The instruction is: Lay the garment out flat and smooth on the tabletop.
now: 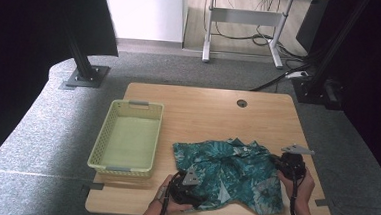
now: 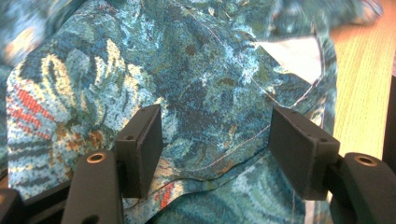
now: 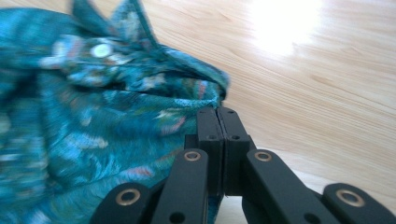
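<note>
While the crumpled teal floral-print fabric shirt [image 1: 227, 172] lies at the lower centre of the frame on the light wooden table [image 1: 203, 108], I have my right gripper [image 3: 222, 112] pinched closed on its edge at lower right. My left gripper [image 2: 215, 140] hangs wide over the cloth. A pale green plastic basket [image 1: 126, 138] sits to the left.
</note>
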